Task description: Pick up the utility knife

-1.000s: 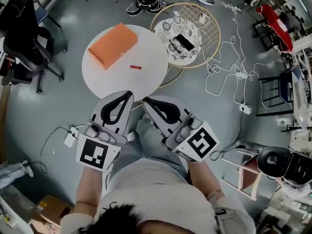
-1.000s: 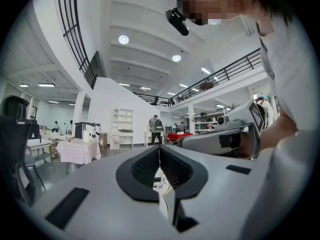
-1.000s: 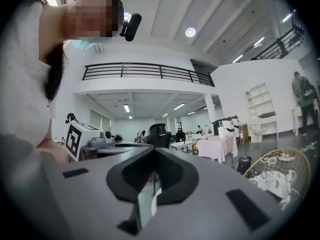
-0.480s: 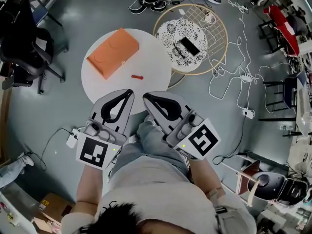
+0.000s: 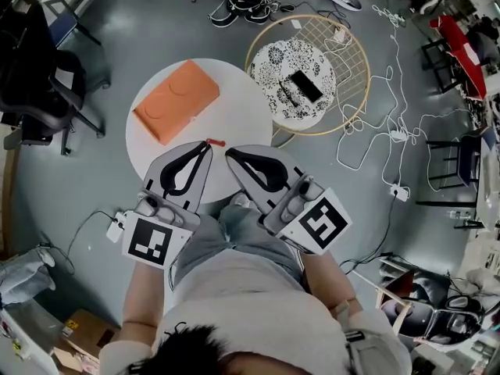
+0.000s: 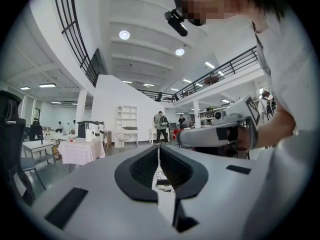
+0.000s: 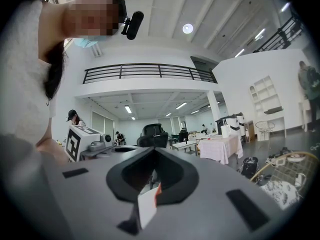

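Where the floor runs out at the far left, a black chair [image 5: 37, 76] stands clear of the white round tabletop [image 5: 234, 108]. An orange box [image 5: 176, 91] lies on the far-left part of that tabletop. Nearer, the left gripper [image 5: 205, 148] is held over the person's lap, pointing at the tabletop's near edge. Its jaws are together at the tips with nothing between them, as the left gripper view [image 6: 159, 145] shows. The red knife [image 5: 215, 141] lies on the near part of the tabletop, well apart from the box. From the head view its near end sits right at the left gripper's tip; whether they touch I cannot tell. Just right of it, the right gripper [image 5: 231, 155] has its jaws together too and holds nothing. Through their loop a red sliver of the knife [image 7: 158, 190] shows. Farther right stands a patterned round stand [image 5: 273, 65] bearing a dark phone [image 5: 305, 87], and white cables [image 5: 391, 131] trail over the floor beyond.
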